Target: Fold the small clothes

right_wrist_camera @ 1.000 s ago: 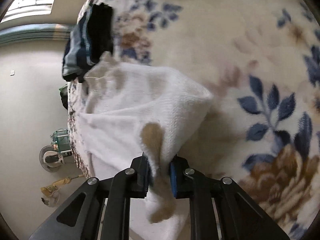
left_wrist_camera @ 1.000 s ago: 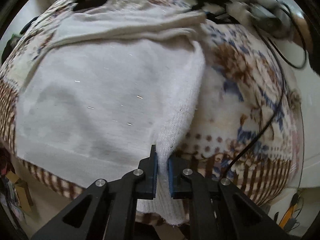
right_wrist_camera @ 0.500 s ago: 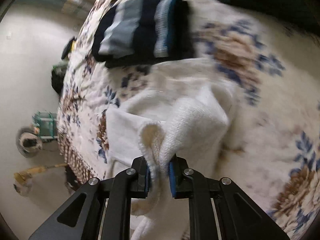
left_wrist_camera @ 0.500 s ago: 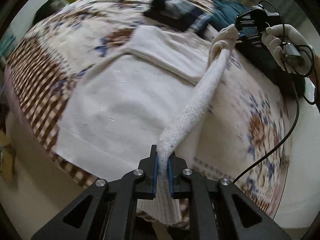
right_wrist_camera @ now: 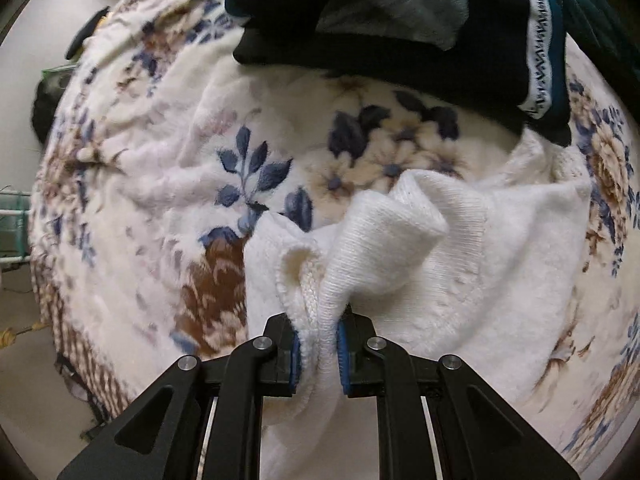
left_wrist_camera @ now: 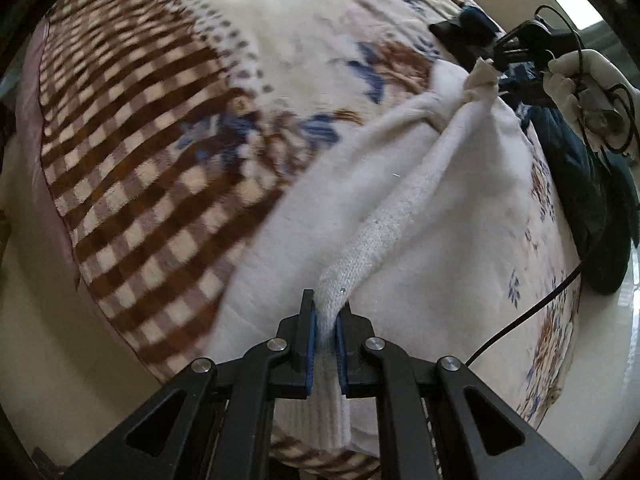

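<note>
White knit sweater (left_wrist_camera: 432,216): lying on my bed's floral blanket (left_wrist_camera: 160,128), one edge lifted taut. My left tool (left_wrist_camera: 325,336) clenched on its ribbed hem; my right tool (right_wrist_camera: 319,344) clenched on bunched knit (folded dark clothes (right_wrist_camera: 400,28) beyond).

no readable text, woven band on dark garment (right_wrist_camera: 540,40) illegible
</note>
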